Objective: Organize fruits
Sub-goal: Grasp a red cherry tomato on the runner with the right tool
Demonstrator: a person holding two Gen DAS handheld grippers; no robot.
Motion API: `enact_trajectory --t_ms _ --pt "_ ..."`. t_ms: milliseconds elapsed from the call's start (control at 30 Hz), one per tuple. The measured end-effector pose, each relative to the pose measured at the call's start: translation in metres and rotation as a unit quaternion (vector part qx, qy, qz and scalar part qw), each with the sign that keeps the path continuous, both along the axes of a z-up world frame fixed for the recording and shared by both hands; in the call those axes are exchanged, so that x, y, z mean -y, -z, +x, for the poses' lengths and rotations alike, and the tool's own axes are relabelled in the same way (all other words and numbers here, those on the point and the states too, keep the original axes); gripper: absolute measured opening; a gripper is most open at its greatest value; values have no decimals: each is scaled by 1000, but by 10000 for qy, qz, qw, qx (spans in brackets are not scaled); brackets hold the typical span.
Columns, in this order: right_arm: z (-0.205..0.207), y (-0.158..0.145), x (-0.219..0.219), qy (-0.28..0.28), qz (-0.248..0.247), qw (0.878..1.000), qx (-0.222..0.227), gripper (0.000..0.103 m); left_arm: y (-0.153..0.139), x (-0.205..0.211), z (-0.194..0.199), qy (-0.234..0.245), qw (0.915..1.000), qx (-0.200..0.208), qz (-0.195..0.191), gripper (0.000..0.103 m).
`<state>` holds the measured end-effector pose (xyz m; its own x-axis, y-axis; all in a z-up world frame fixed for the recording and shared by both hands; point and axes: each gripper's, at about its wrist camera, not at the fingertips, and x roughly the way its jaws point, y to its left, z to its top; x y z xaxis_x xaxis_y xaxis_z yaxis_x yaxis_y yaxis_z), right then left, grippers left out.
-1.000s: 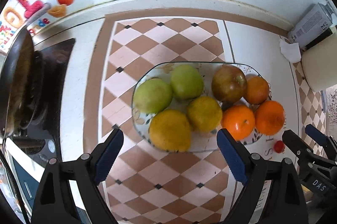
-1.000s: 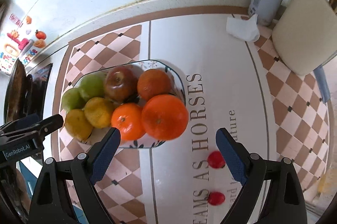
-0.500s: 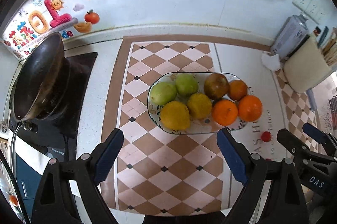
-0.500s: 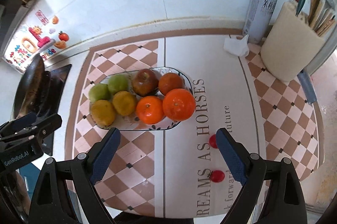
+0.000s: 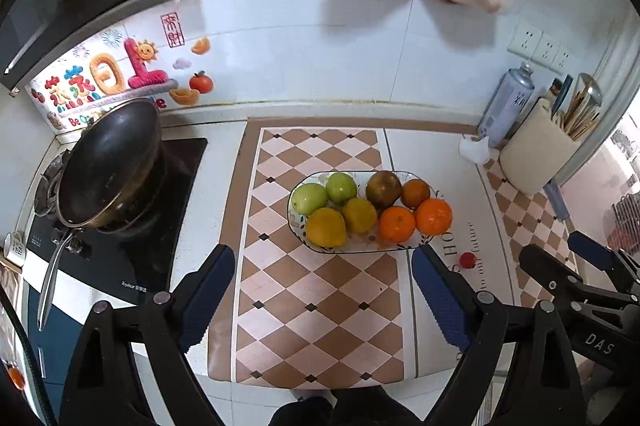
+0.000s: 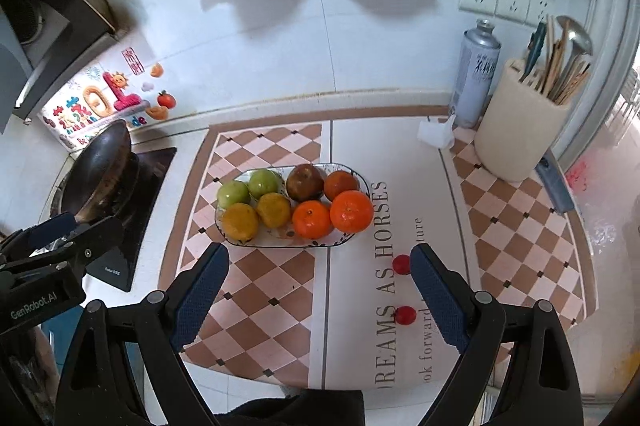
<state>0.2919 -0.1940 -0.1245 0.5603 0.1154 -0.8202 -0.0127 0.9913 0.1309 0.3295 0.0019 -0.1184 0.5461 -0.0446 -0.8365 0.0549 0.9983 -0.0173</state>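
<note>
White tile backs the counter below me. Both my grippers, left gripper (image 5: 323, 290) and right gripper (image 6: 320, 290), stand wide open with nothing between the pads, hovering well above the mat's near edge. Beyond them the plate (image 5: 360, 249) sits mid-mat, fruits sorted by colour: green apples (image 5: 309, 197) left, yellow citrus (image 5: 326, 227) in front, oranges (image 6: 351, 211) right, probably grouped on purpose. Two small red fruits (image 6: 401, 264) lie loose near my right fingers, apart from the plate.

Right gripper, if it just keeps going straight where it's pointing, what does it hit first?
Probably the mat, near the front rim of the fruit plate. The right gripper is open and empty; the two small red fruits lie slightly right of that line. Depth is uncertain.
</note>
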Motion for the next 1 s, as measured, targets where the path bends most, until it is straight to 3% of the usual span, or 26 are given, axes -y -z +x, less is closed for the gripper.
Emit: enact_trajectory --t_ms 433,667,767,833,933,1000 --pt "-46 -30 -5 140 16 9996 254 94 -14 -2 -38 130 9998 111 -82 91" --pt "-53 -32 8 202 747 9945 702 99 -17 -3 -44 163 9996 231 -16 91" --pt "-52 -19 18 237 899 9929 740 99 -16 2 -45 171 9987 385 280 91" --pt "-50 -3 28 423 759 9944 603 99 -15 3 -46 179 9980 577 187 91" --pt "-39 31 46 636 505 9966 120 98 -8 7 -40 115 9975 688 70 91" --pt "-33 56 62 705 558 9958 -185 89 1 14 -33 -1 9977 647 223 91"
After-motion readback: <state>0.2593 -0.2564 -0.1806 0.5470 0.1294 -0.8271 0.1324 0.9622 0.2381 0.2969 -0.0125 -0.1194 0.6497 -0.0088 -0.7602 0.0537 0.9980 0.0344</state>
